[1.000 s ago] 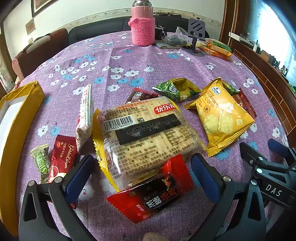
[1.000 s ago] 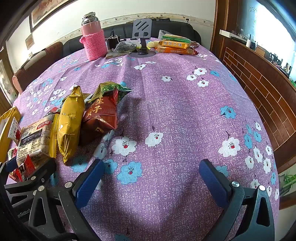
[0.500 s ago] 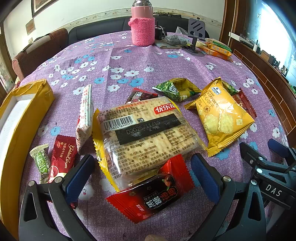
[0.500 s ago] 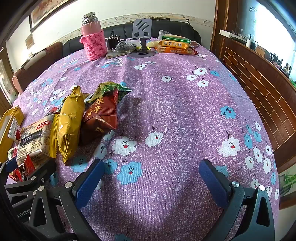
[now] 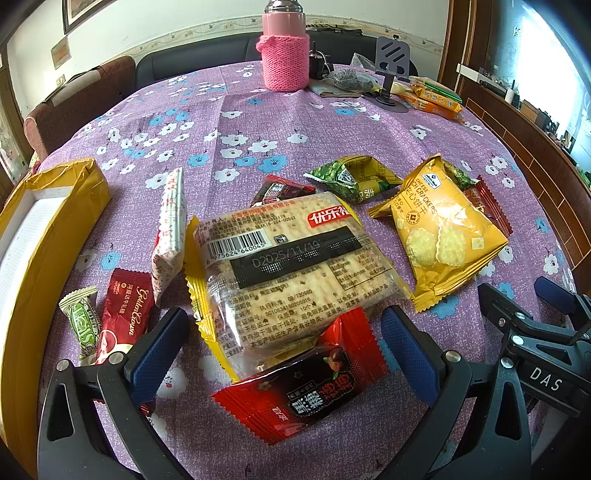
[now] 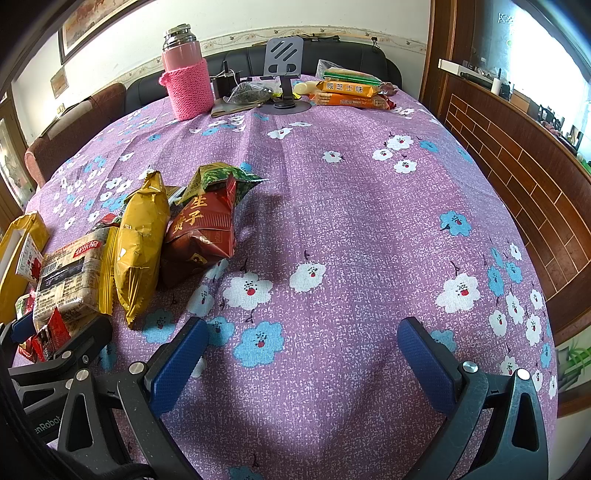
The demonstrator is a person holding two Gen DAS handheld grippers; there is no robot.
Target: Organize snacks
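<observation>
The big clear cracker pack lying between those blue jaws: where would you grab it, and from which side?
Probably across its two long side edges, coming in from the near short end. The cracker pack lies flat with that end toward the left gripper, whose open jaws already stand either side of it. The red packet overlaps the near end, so grip just beyond it.

Covering the table: a purple tablecloth (image 6: 351,229) printed with white and blue flowers. Standing upright at the far edge: a pink flask (image 6: 186,79) in a knitted sleeve. Sitting just beside it: a grey phone stand (image 6: 284,70) on a round base. Lining the far side: a dark sofa (image 5: 199,61). Hanging on the wall: a framed picture (image 6: 92,18).
</observation>
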